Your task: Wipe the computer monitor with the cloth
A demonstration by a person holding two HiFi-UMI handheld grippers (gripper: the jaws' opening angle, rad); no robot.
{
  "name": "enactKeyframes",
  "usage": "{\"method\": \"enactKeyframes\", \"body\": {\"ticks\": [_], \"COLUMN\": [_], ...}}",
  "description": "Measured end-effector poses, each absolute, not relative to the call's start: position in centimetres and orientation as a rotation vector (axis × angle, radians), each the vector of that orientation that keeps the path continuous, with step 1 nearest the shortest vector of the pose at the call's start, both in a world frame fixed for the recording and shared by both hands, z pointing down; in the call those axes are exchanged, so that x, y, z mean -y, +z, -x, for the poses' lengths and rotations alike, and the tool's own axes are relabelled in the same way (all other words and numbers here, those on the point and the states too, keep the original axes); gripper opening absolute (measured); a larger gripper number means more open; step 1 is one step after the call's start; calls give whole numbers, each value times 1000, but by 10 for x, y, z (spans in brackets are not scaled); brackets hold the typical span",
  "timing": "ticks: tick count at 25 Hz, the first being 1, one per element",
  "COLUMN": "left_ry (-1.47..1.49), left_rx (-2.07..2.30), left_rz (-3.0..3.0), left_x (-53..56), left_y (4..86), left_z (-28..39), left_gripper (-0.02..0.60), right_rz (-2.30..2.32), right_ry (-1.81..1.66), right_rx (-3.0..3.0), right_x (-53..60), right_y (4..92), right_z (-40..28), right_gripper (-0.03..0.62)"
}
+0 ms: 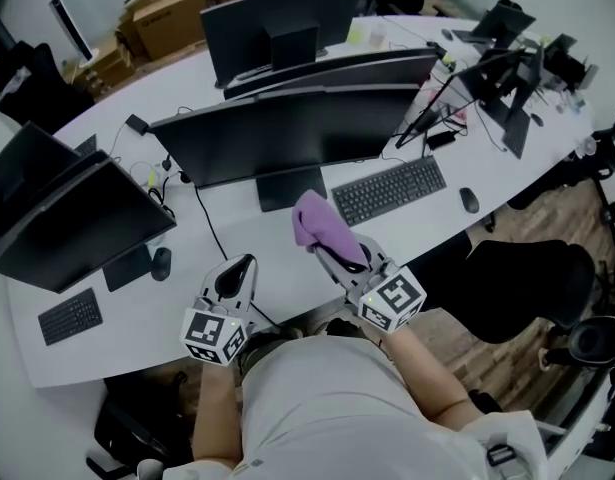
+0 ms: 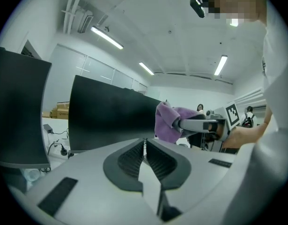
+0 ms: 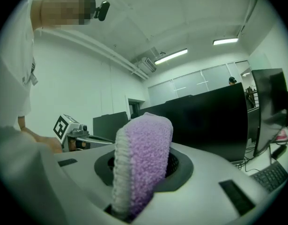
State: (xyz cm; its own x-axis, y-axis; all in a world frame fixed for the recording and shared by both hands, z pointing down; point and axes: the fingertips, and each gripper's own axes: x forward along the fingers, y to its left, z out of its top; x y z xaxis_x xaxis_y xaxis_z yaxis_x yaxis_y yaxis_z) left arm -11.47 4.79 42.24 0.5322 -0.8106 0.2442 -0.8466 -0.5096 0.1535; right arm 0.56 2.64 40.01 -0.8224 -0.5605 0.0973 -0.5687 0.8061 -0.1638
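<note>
Gripping the purple cloth (image 1: 319, 220) firmly in the right gripper (image 1: 329, 250), jaws clamped on the bunched wad and letting it stick up past the tips. Hovering over the desk (image 1: 287, 273) just in front of the computer monitor (image 1: 277, 133), near its stand and beside the keyboard (image 1: 389, 190), not yet touching the screen. Keeping the left gripper (image 1: 245, 264) closed on nothing, jaws pressed together, hanging low by the desk edge, near the right one but apart from it. Judging the step as bringing the cloth up to the screen, wiping not yet started. Doing it well probably meaning: turning the fluffy face of the wad square to the panel, leading with cloth and not with the hard jaw tips, pressing lightly so as not to be rocking the monitor on its stand, sweeping in long overlapping passes edge to edge, staying clear of the keyboard and the desk cables while reaching. Possibly steadying the frame with the idle left gripper. Hard to make out: right jaw tips buried in the cloth in the right gripper view; stand base partly covered by the cloth in the head view; screen reading only as flat dark, so not showing dust or smears; lower bezel not showing clearly in either gripper view.
</note>
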Motion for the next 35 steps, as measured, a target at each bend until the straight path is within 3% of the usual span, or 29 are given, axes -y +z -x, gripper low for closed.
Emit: {"method": "enactKeyframes", "body": {"ticks": [11,35], "left_ry": [227,221], "left_rx": [1275,1177], "left_rz": [-2575,-2594], "left_x": [-44,-40], "left_y": [427,432], "left_z": [77,58], "left_gripper": [21,26], "right_rz": [-909,-948], "right_ry": [224,240], "right_rx": [2878,2798], "right_x": [-46,-50], "right_y": [418,434], "right_z": [-31,-55], "right_gripper": [101,100]}}
